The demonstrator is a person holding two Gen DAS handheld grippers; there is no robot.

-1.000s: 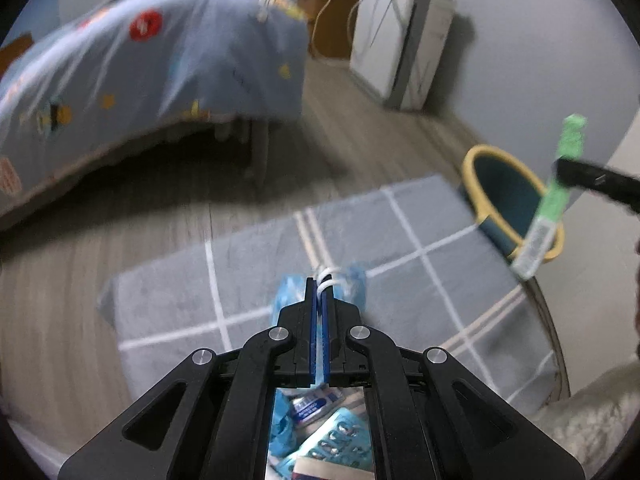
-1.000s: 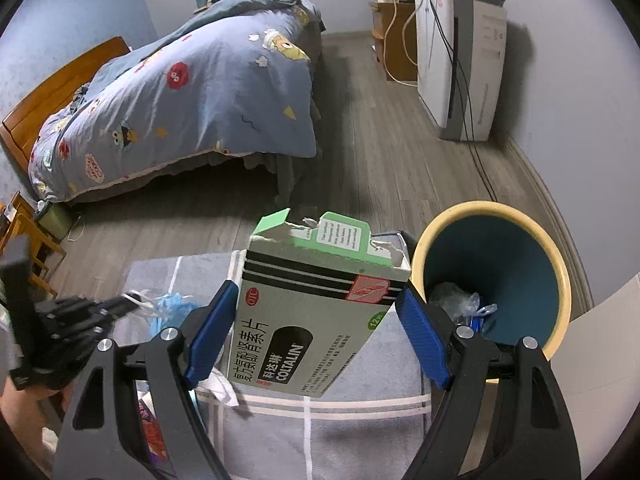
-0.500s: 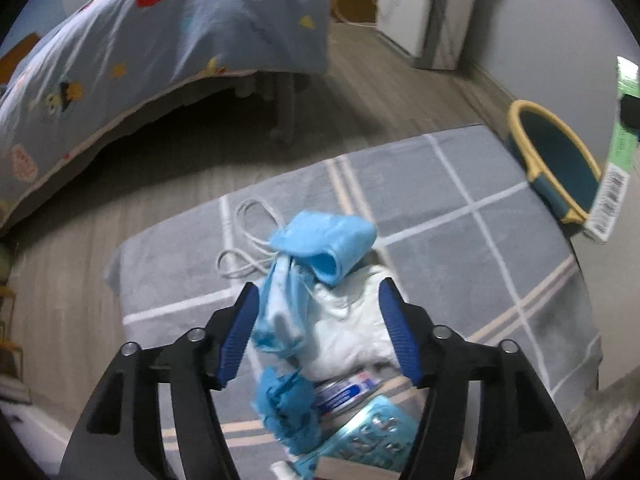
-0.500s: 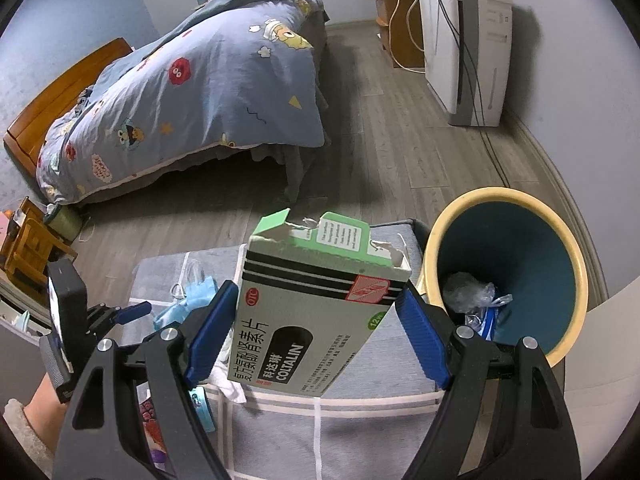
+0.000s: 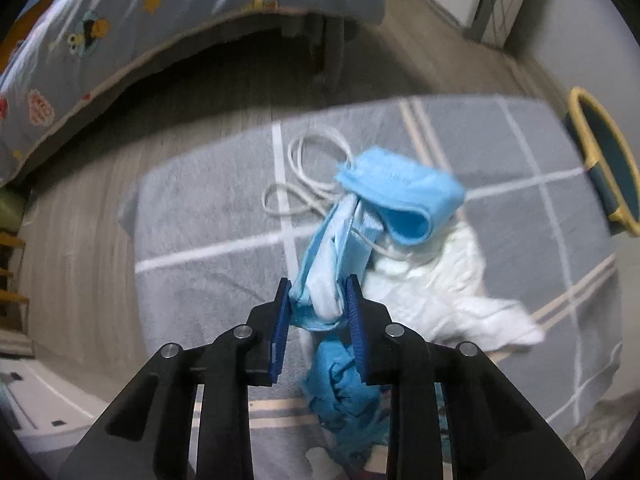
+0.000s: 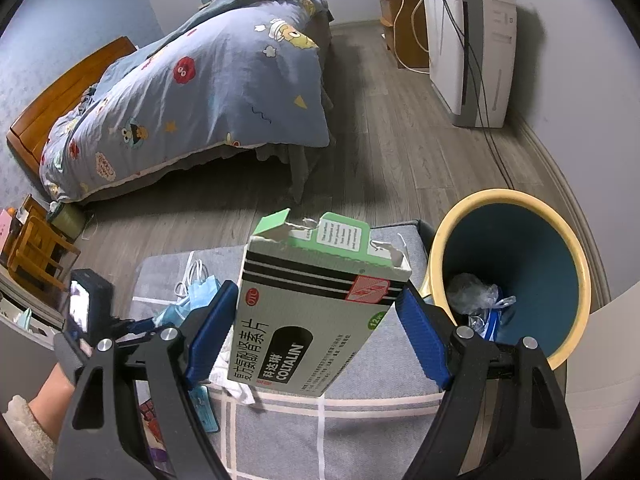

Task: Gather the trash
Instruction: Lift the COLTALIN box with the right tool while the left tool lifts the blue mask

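My left gripper (image 5: 318, 298) is closed on the pale blue face mask (image 5: 332, 256), gripping its bunched lower end; a second blue mask (image 5: 400, 196) with white ear loops (image 5: 316, 160) lies just beyond on the grey rug (image 5: 208, 216). My right gripper (image 6: 316, 312) is shut on a green and white medicine box (image 6: 316, 308), held above the rug just left of the yellow-rimmed bin (image 6: 508, 200). The bin (image 5: 600, 160) also shows at the right edge of the left wrist view. The left gripper (image 6: 132, 324) shows in the right wrist view.
White tissue (image 5: 440, 288) and a crumpled blue glove (image 5: 340, 384) lie by the masks, with blister packs (image 6: 200, 404) nearby. The bin holds crumpled plastic (image 6: 476, 300). A bed with a blue quilt (image 6: 208, 92) stands beyond, an air purifier (image 6: 472, 52) at the wall.
My left gripper opened, dropped toward the trash pile and closed on the pale blue mask. My right gripper has kept the box nearly still beside the bin.
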